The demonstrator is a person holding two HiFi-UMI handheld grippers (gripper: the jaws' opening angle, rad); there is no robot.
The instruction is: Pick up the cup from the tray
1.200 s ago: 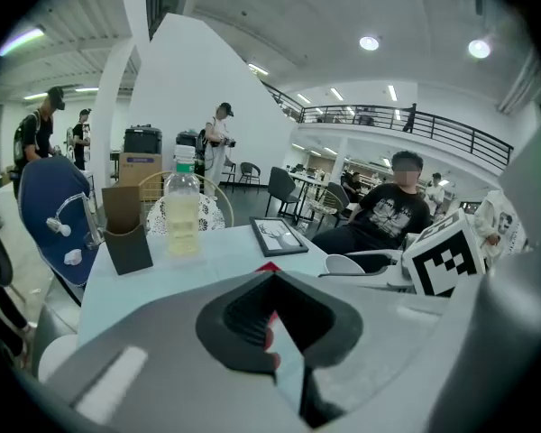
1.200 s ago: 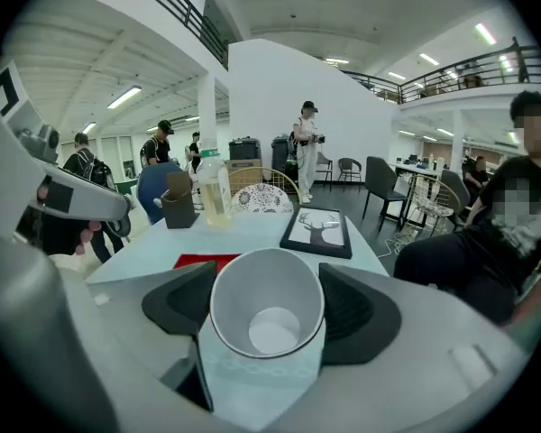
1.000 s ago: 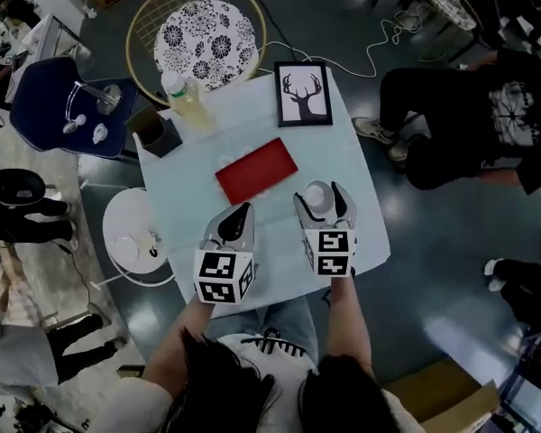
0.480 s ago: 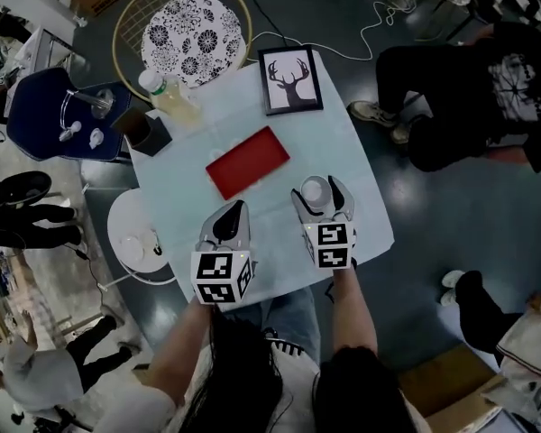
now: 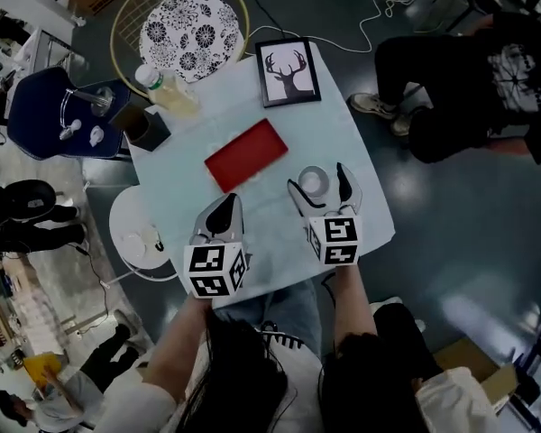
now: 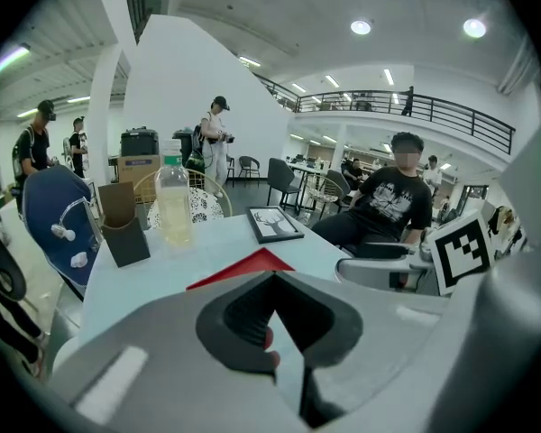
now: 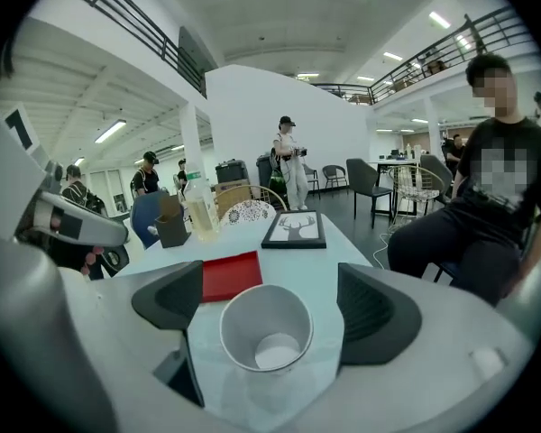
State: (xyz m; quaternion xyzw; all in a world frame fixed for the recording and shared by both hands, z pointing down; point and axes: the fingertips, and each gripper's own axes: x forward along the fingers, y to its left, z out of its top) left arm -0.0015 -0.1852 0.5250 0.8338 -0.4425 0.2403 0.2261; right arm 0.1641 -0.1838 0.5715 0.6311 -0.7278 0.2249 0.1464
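Table: square top under a pale blue cloth (image 5: 343,142); carries every item listed below.
Tray: flat red rectangular tray (image 5: 245,154); lies near the middle of the cloth, set at a slant to the table edges; nothing on it.
Right gripper (image 5: 318,183): rests low over the near right part of the cloth; jaws spread wide, one on each side of the cup, a gap visible at both sides in the right gripper view.
Left gripper (image 5: 222,213): at the near left part of the cloth, just short of the tray's near edge; jaws closed together, nothing between them.
Picture: black-framed print of a deer head (image 5: 288,71); flat on the far side of the cloth, beyond the tray.
Bottle: clear plastic bottle of yellowish liquid (image 5: 167,92); at the far left corner.
Holder: dark brown box-shaped holder (image 5: 140,126); just beside the bottle.
Cup: white paper cup (image 5: 314,181); mouth up, empty; stands on the cloth, off the tray, to the right of the tray's near end, between the right gripper's jaws.
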